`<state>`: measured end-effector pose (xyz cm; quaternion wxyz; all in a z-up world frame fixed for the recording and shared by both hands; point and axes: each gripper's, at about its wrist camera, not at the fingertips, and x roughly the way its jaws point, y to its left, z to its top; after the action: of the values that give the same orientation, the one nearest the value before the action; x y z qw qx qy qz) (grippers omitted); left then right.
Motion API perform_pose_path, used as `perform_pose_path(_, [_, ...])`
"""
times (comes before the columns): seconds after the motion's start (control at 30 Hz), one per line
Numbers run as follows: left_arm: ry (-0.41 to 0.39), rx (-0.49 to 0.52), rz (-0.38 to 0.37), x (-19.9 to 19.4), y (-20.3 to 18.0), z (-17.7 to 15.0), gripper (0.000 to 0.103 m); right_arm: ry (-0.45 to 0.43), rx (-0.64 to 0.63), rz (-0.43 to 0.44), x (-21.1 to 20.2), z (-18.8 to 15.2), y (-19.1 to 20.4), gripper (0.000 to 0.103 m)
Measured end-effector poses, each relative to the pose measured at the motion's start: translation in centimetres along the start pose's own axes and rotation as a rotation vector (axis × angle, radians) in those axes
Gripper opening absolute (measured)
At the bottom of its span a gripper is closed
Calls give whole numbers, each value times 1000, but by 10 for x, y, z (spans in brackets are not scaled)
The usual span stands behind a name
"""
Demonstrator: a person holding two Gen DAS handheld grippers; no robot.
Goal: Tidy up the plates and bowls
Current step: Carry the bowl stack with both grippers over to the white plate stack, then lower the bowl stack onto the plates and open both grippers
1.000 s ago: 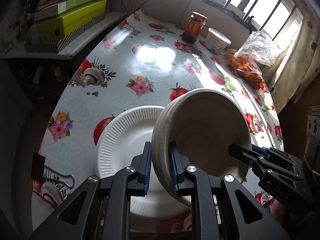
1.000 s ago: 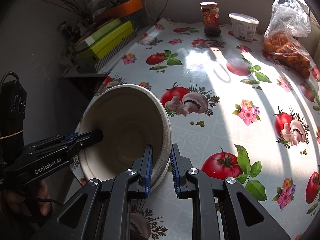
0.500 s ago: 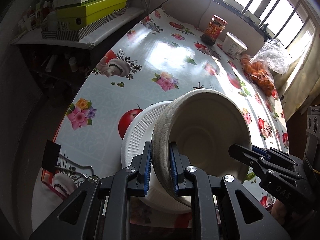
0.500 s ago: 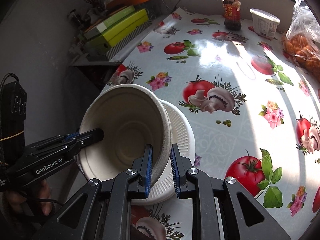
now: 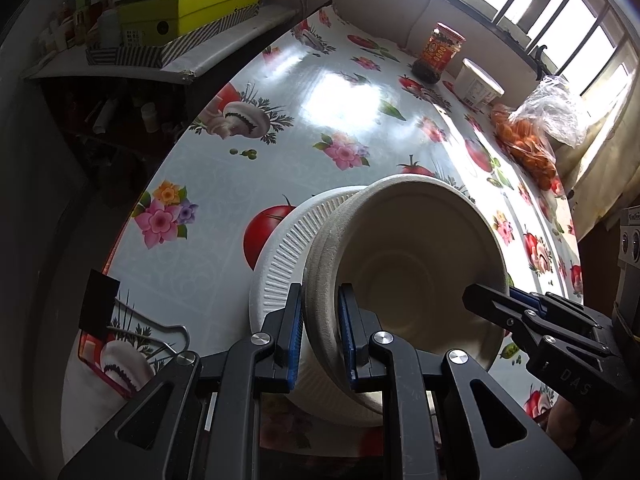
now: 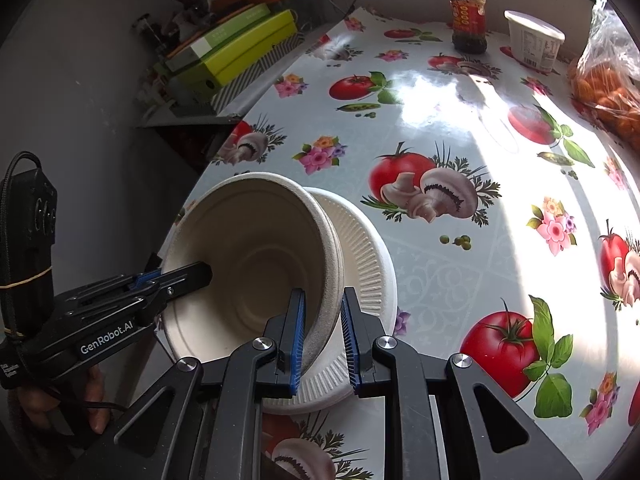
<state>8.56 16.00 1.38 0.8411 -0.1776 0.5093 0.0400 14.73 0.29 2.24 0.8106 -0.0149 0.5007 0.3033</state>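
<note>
Beige bowl [image 5: 420,248]; white ribbed plate [image 5: 280,256]; tablecloth [image 6: 460,264] tomato-mushroom-flower print.

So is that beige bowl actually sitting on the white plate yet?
Cannot tell. Both grippers, left and right, clamp the tilted bowl's rim over the plate, but in both wrist views the bowl hides where its underside would meet the plate.

A table under a glossy oilcloth [image 5: 288,148] printed with tomatoes, mushrooms and flowers fills the room's middle, with sunlight glaring off it. A barred window [image 5: 560,12] runs along the far side, a pale curtain [image 5: 600,168] hanging at its right end. To the left a grey wall [image 6: 68,92] backs a cluttered shelf [image 5: 132,68] stacked with lime-green boxes [image 6: 244,60]
</note>
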Motion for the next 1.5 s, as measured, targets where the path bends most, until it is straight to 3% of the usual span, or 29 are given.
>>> perform_pose_path(0.77, [-7,-4,4,2,0,2,18,-17,11,1,-1,-2,0,19])
perform_pose_path(0.93, [-8,-6,-1,2,0,2,19,-25,15,-7,-3,-3,-1,23])
perform_pose_path(1.23, [-29,-9,5,-1,-2,3,23,-29,19,-6,-4,-4,-1,32])
perform_pose_path(1.37, [-30,-9,-1,-2,-1,2,34,-33,19,-5,-4,-4,-1,34])
perform_pose_path(1.5, [-36,-4,-4,-4,-3,2,34,-39,21,-5,-5,-4,-1,36])
